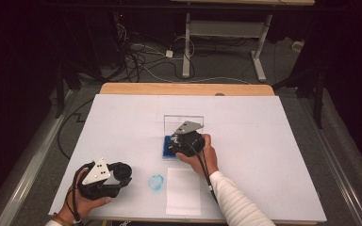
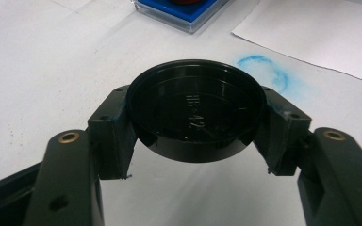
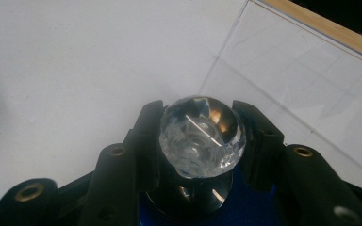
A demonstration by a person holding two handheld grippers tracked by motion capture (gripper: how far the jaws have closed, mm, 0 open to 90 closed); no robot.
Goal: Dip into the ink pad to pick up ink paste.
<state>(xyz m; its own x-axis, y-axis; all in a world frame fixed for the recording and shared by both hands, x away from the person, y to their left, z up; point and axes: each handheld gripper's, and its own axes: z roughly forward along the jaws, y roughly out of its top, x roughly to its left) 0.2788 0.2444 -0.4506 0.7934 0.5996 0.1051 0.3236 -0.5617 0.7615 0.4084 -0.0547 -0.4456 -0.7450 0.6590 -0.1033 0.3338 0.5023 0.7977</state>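
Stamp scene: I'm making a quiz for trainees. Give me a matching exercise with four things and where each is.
Things:
1. black cap
2. stamp
3. paper sheet
4. blue smudge

Places:
A. in the right gripper, over the blue ink pad
B. on the table, left of the sheet
C. in the left gripper
D. flat at the near table edge

Pairs: 1-C, 2-A, 3-D, 4-B

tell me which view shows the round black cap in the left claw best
The left gripper view: the round black plastic cap sits large between the left claw's jaws, with raised lettering on its face. The high view shows it as a small dark disc at that claw. The right gripper view looks at a clear faceted knob instead.
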